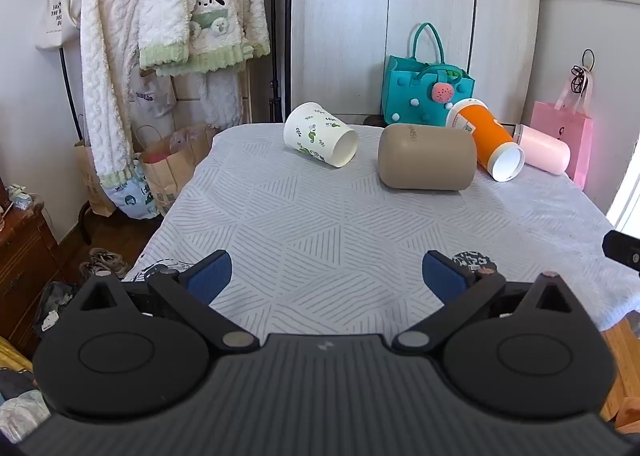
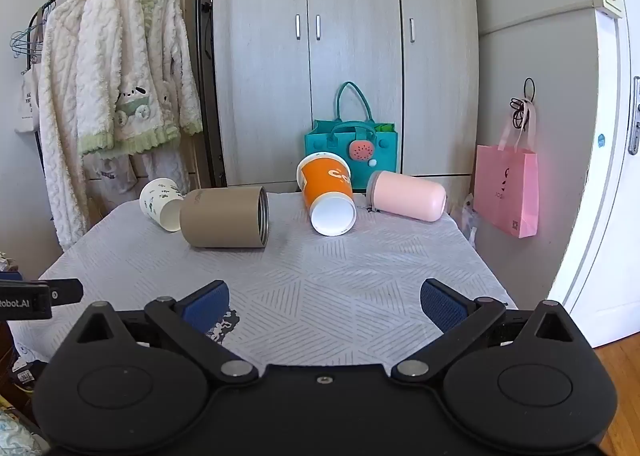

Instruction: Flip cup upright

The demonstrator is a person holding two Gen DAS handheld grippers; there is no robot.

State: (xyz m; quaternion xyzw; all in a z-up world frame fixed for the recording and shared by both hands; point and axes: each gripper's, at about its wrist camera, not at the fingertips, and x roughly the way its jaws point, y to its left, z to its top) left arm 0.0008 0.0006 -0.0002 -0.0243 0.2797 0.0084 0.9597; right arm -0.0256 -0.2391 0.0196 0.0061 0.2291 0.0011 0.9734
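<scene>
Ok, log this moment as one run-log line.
stage: pre-grasp | left gripper: open | right gripper: open | cups on side: white, tan, orange, pink

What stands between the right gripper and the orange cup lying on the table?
Nothing visible does. The right gripper is open over bare tablecloth, and the orange cup lies ahead, mouth toward it. The tan cup and pink cup lie to either side, apart from it.

Left gripper (image 1: 327,276): jaws spread wide, blue pads (image 1: 210,276) facing each other across an empty gap, nothing held. Right gripper (image 2: 325,306): same state, jaws wide apart, blue pads (image 2: 442,306) bare, no contact. Both point forward, level. Tip of right gripper shows at right edge of left view.
</scene>
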